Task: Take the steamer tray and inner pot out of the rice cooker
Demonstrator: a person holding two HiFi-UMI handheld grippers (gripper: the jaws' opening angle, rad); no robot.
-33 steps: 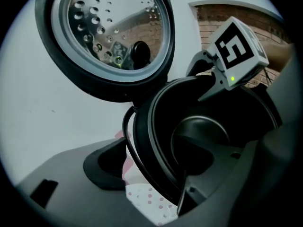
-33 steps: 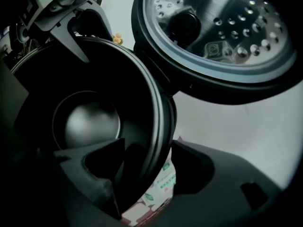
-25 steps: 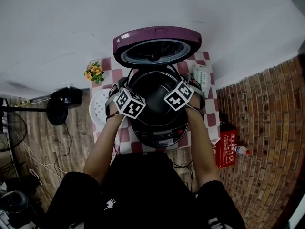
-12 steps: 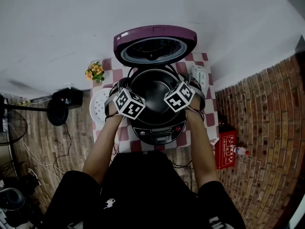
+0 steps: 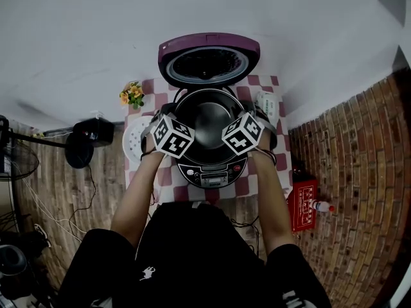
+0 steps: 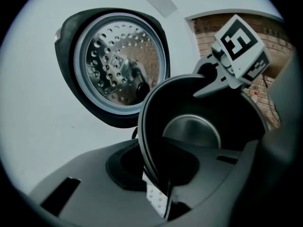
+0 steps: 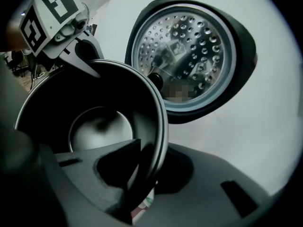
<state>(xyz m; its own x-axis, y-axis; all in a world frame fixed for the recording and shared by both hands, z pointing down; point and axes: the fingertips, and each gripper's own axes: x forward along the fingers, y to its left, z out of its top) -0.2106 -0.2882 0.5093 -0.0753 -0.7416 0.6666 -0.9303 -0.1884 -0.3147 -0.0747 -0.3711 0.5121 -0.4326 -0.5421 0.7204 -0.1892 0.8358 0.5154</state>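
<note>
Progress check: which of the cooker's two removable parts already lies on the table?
The white steamer tray, left of the cooker; left gripper and right gripper have just closed on the inner pot.

— Tally around the purple-lidded rice cooker [image 5: 209,173]?
— One dark metal inner pot [image 5: 212,124] at its mouth. Two grey two-jaw grippers: left gripper [image 6: 161,193], right gripper [image 7: 137,193]. One white perforated steamer tray [image 5: 133,141] on its left. One orange flower bunch [image 5: 131,95].

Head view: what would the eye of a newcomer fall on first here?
The dark inner pot in the middle, with the left gripper and right gripper shut on opposite sides of its rim, their jaws having just closed there. Behind it stands the open purple lid.
</note>
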